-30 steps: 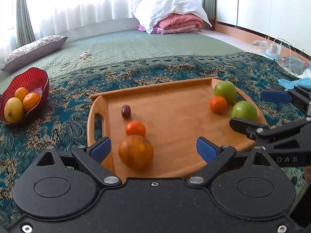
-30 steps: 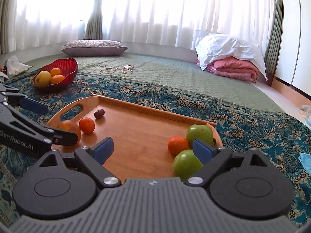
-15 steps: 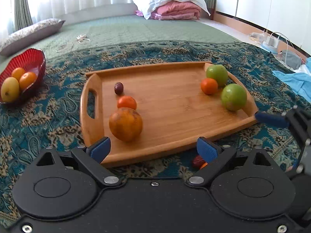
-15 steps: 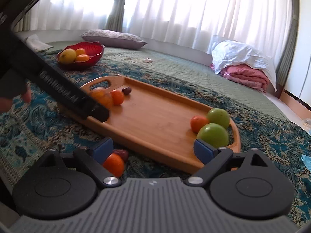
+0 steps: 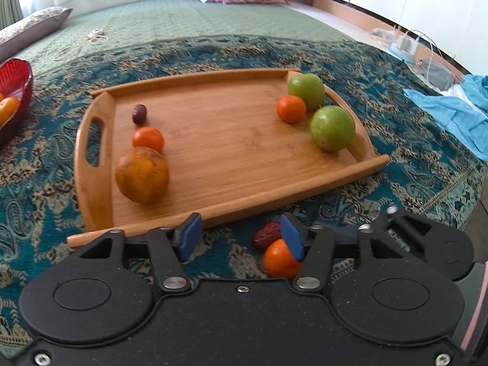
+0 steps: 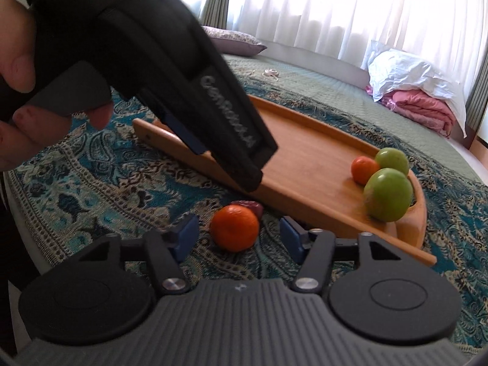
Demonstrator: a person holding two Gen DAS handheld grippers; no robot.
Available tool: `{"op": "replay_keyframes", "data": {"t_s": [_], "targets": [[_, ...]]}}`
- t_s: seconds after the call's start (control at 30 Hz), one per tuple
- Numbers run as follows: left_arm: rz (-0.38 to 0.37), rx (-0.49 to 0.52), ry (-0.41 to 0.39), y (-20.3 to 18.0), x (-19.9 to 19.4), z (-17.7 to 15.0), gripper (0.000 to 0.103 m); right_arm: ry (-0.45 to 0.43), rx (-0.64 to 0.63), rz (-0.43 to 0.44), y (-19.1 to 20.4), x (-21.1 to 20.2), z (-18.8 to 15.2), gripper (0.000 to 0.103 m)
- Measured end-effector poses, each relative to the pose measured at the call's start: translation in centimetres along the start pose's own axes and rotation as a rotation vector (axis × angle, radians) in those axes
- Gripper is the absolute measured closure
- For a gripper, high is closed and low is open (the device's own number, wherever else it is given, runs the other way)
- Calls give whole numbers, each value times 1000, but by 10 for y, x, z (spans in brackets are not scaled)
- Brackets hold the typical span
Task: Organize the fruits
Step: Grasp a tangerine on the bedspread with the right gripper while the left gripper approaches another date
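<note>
A wooden tray point(image 5: 231, 164) lies on the patterned bedspread. It holds a big orange point(image 5: 141, 175), a small tangerine point(image 5: 148, 140), a dark date point(image 5: 139, 113), two green apples point(image 5: 332, 128) and another tangerine point(image 5: 291, 109). A loose tangerine point(image 5: 279, 259) and a red date point(image 5: 268, 235) lie on the cloth in front of the tray. My left gripper point(image 5: 241, 238) is open, its right pad over that tangerine. My right gripper point(image 6: 239, 238) is open with the loose tangerine point(image 6: 235, 228) between its pads, not gripped. The left gripper's body point(image 6: 170, 70) fills the upper left there.
A red bowl point(image 5: 15, 79) with fruit sits at the far left. A blue cloth point(image 5: 451, 113) and cables lie at the right edge. A pillow and folded bedding sit at the back. The bed edge is near on the left of the right wrist view.
Both grippers have pulled back from the tray toward the bed's near edge. The loose tangerine and date came into view, and the right gripper now brackets the tangerine.
</note>
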State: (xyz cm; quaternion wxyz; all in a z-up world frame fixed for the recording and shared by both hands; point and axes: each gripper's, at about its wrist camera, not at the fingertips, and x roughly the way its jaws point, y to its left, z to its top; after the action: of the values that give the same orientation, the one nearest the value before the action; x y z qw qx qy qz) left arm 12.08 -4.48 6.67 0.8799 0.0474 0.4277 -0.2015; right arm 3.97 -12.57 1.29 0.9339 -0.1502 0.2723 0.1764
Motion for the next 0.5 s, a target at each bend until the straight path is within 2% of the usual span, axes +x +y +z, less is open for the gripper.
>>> {"op": "replay_keyframes", "data": {"t_s": [0.07,0.13,0.3,0.5], "targets": [[-8,-5,12,-2,5,0,53,10,9,8,1,3,-2,43],[-11,-15,20,-3,8,0,55,12,18,4,1,3,-3,56],[-26,-46,23,-2,14,-1,58,10,19,-30,-3,-3,-7,62],[-18,-54,1,-5,16,-10,58,26,46,-121,-22,-11,-17,62]]}}
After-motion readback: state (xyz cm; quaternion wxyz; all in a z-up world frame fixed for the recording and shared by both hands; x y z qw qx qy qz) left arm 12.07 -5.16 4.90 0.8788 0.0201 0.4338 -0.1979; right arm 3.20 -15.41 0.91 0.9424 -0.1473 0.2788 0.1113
